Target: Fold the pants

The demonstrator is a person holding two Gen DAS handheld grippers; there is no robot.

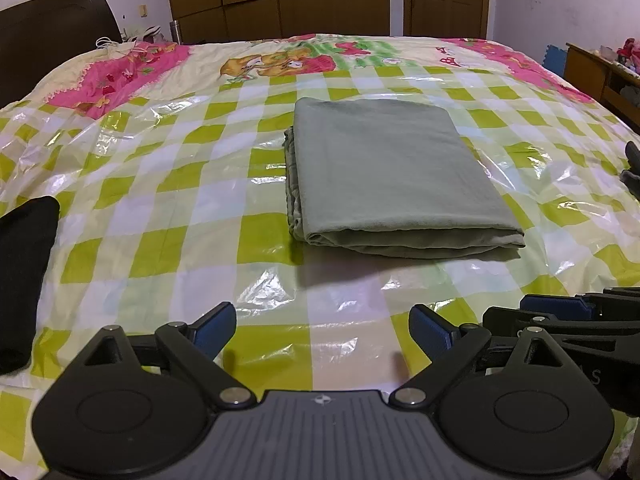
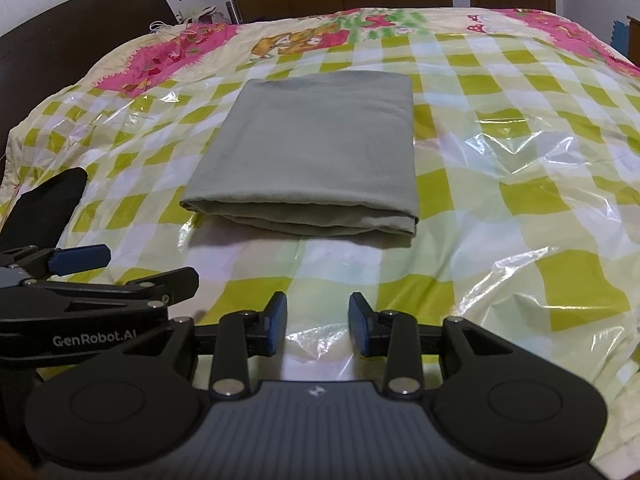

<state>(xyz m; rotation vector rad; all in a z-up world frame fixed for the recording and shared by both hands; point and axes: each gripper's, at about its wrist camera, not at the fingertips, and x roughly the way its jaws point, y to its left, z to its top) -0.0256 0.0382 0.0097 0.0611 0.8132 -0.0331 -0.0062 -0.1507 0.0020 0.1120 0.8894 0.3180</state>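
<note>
Your left gripper [image 1: 322,332] and right gripper [image 2: 318,322] both hang released and empty, with the folded green pants [image 1: 396,176] at twelve o'clock on the bed [image 1: 168,208].

One folded pair of green pants [image 1: 394,172] mid-frame, one black garment [image 1: 24,276] at left edge, one bed [image 1: 168,216], two grippers — left gripper [image 1: 322,332], right gripper [image 2: 318,324] — four blue-padded fingers [image 1: 216,330].

The left gripper [image 1: 322,334] was held low and level with its jaws spread wide and nothing between them. The right gripper [image 2: 318,324] sat just beside it, level, jaws parted by a narrower gap, likewise empty.
</note>
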